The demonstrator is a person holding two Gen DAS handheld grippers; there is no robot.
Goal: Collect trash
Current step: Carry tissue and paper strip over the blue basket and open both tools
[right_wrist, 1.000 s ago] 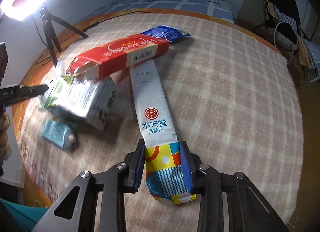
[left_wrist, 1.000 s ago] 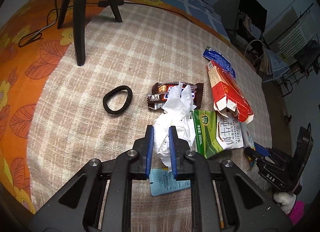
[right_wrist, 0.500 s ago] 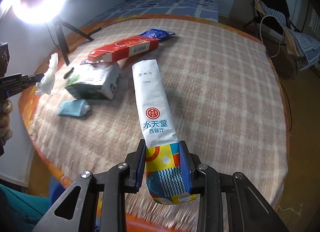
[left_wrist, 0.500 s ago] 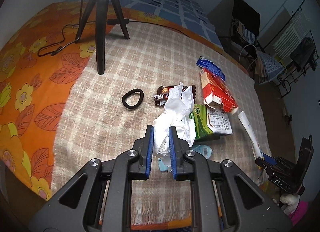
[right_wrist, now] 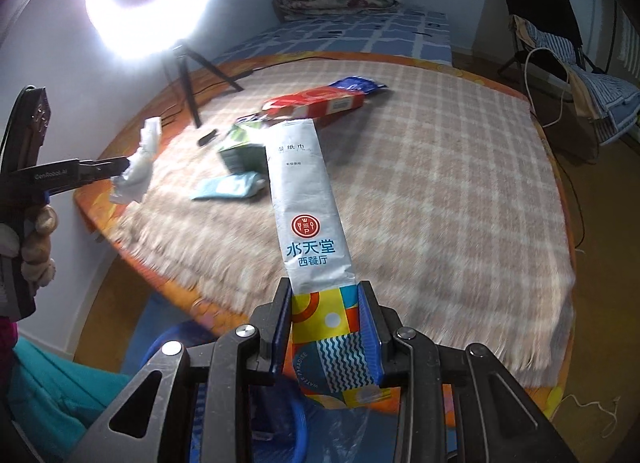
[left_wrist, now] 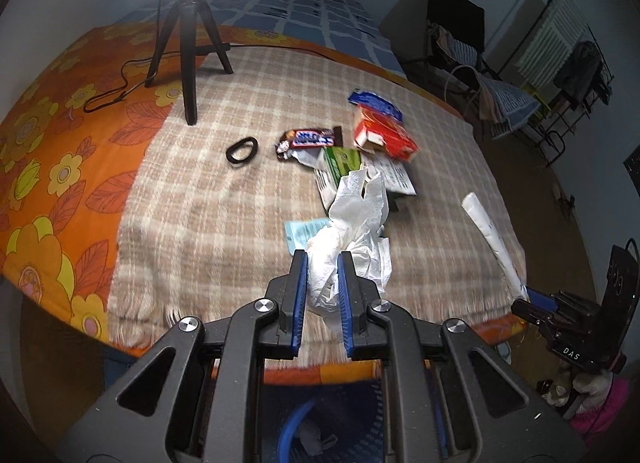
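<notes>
Both wrist cameras look steeply down (close in) over the shared bed [left_wrist: 248,199].

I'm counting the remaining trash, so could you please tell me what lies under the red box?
The red box lies on a blue wrapper and overlaps the green carton. Anything else beneath is hidden.
</notes>
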